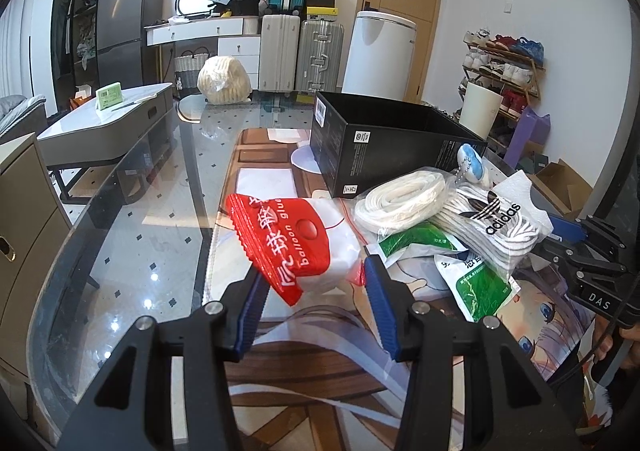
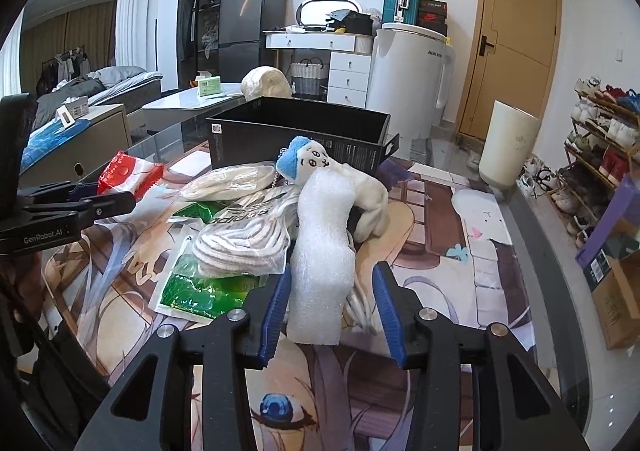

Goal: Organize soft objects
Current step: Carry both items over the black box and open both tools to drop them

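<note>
A pile of soft things lies on the anime-print mat (image 1: 320, 335). My left gripper (image 1: 316, 283) is open around the near end of a red-and-white balloon glue bag (image 1: 298, 247). To its right lie a bagged white cord coil (image 1: 400, 197), adidas socks (image 1: 492, 227) and green packets (image 1: 476, 283). My right gripper (image 2: 330, 297) is open around a white foam wrap (image 2: 324, 251). Behind the foam wrap lie a blue-and-white plush (image 2: 308, 161) and a white sock (image 2: 370, 199). An open black box (image 1: 384, 139) stands behind the pile and also shows in the right wrist view (image 2: 296, 131).
The mat lies on a glass table (image 1: 132, 251). A white bin (image 2: 508, 147) stands off the table's right. A shoe rack (image 2: 600, 139) and cardboard boxes (image 2: 616, 299) are at the far right. A grey side table (image 1: 104, 123) stands to the left.
</note>
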`<state>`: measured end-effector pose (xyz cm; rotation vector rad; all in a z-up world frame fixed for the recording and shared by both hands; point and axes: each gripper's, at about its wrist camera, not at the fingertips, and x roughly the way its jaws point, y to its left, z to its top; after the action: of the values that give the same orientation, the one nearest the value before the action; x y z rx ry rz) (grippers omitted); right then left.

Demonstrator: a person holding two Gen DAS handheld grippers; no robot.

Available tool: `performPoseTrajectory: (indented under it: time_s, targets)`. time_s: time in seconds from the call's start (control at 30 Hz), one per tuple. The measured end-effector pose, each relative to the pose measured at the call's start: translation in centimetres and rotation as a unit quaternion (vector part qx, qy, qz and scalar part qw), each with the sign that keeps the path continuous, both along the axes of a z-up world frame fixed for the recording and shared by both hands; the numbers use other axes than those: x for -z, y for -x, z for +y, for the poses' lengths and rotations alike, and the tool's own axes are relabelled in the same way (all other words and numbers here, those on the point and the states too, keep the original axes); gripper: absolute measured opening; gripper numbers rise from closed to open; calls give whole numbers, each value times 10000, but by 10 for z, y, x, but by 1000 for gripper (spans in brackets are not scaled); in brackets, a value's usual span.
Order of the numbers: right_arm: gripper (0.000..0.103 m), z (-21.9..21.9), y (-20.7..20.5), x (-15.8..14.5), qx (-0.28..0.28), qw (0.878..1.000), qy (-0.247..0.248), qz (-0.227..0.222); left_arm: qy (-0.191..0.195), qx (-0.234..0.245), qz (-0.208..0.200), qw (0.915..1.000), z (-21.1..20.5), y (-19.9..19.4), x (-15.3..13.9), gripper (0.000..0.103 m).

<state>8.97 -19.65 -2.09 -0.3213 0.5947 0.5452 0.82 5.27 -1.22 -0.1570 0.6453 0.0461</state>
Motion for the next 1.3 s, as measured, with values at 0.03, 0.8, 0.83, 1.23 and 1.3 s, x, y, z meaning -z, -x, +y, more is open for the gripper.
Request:
performPoseTrajectory:
  time_s: [0.03, 0.8, 0.83, 1.23, 1.3]
  targets:
    - [43, 1, -1, 0, -1, 10000, 15, -21, -4, 7, -6, 10000, 0, 0, -1, 47]
    - [30, -12, 4, -28, -225, 9966, -628, -485, -67, 203, -359, 9991, -13, -4, -22, 47]
    - [30, -12, 4, -30, -222, 9962, -653, -524, -71, 221, -385, 9990, -14, -5, -24, 47]
    - [30, -3, -14, -56, -350, 9934, -908, -606, -136, 454, -700, 9964, -29, -36, -49, 48]
    - [30, 0, -20, -59, -406, 9931, -948, -563, -182, 500, -737, 9959, -32, -43, -52, 48]
